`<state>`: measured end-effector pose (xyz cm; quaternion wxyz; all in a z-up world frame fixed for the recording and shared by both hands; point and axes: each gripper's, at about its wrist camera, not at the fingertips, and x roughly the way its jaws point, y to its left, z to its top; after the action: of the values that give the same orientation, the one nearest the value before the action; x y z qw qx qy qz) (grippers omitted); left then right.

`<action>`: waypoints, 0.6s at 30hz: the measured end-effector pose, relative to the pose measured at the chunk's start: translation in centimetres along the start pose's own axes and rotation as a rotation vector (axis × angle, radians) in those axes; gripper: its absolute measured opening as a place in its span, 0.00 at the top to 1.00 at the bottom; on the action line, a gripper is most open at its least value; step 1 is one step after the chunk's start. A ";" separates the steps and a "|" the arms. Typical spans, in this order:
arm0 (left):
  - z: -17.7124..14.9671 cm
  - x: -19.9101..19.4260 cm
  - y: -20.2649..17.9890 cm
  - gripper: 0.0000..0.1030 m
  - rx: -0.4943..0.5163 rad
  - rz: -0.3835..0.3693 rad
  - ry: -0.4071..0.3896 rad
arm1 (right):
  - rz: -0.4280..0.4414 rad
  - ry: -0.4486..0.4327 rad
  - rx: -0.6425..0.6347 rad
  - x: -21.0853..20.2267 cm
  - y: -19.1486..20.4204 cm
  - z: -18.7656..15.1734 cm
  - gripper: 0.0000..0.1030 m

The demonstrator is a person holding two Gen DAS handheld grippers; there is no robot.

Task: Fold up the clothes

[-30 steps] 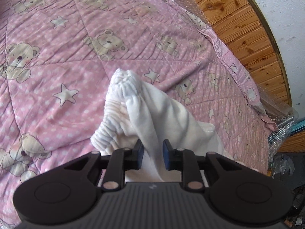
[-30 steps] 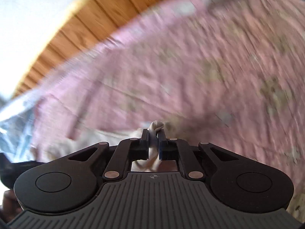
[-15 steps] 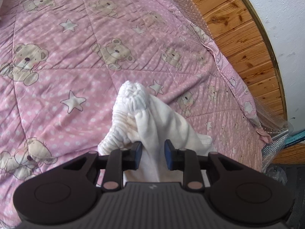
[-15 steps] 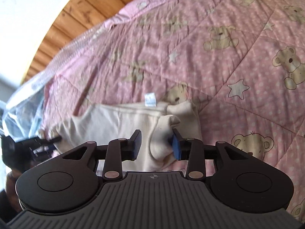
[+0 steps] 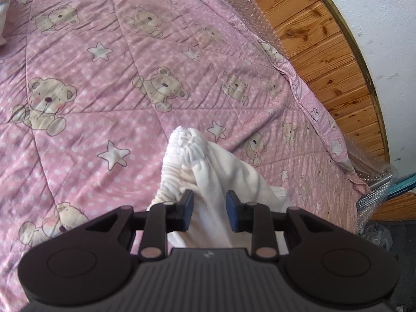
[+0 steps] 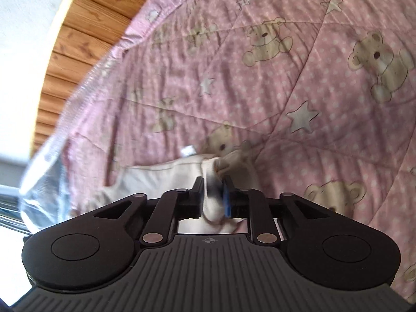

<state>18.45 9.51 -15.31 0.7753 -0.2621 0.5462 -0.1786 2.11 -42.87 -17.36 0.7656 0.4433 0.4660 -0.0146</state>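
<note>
A white garment (image 5: 234,171) with a ribbed elastic waistband rises in a peak from the pink teddy-bear quilt (image 5: 130,65). My left gripper (image 5: 209,209) stands over its near side. Its jaws are opening, and a raised fold fills the gap and touches both pads. In the right wrist view the same cream garment (image 6: 156,179) lies flat, with a small label at its far edge. My right gripper (image 6: 213,195) pinches a bunched fold at the garment's right end. Its jaws are opening from a tighter pinch, with the fold still between the pads.
The quilt (image 6: 312,91) covers the whole bed. A wooden plank wall (image 5: 325,52) runs along its far edge, with bubble wrap (image 5: 374,197) at the corner. Clear plastic (image 6: 44,182) hangs at the left of the right wrist view. A white cloth (image 5: 4,13) shows at the far left.
The left gripper drew back and up a little and its jaws widened around the fold. The right gripper's view swung and cleared. Its jaws opened wide, then narrowed on a fold.
</note>
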 end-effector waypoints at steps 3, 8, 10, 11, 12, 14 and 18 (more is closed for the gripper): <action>0.7 -0.9 0.3 0.57 -0.026 0.004 -0.047 | 0.063 -0.005 -0.003 -0.3 -0.1 -1.0 0.55; 2.8 0.0 -0.1 0.57 -0.038 0.018 -0.095 | 0.038 0.015 -0.131 0.3 0.7 -2.5 0.64; 3.6 1.1 -0.4 0.63 -0.042 0.047 -0.078 | 0.026 0.015 -0.151 0.3 0.8 -2.3 0.91; 3.8 1.5 -0.7 0.79 -0.031 0.059 -0.064 | 0.023 0.002 -0.149 -0.1 1.0 -2.1 0.92; 4.0 1.9 -1.0 0.84 -0.015 0.070 -0.049 | 0.020 -0.010 -0.147 -0.4 1.1 -1.8 0.93; 4.1 1.5 -1.6 0.85 0.010 0.059 -0.043 | 0.017 -0.030 -0.147 -1.1 1.4 -1.3 0.93; 3.7 0.2 -2.1 0.85 0.031 0.032 -0.031 | 0.043 -0.028 -0.103 -1.2 0.6 -1.1 0.89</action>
<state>21.99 8.53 -13.22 0.7905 -0.2440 0.5353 -0.1706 0.94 -42.22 -16.23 0.7941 0.4128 0.4457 0.0198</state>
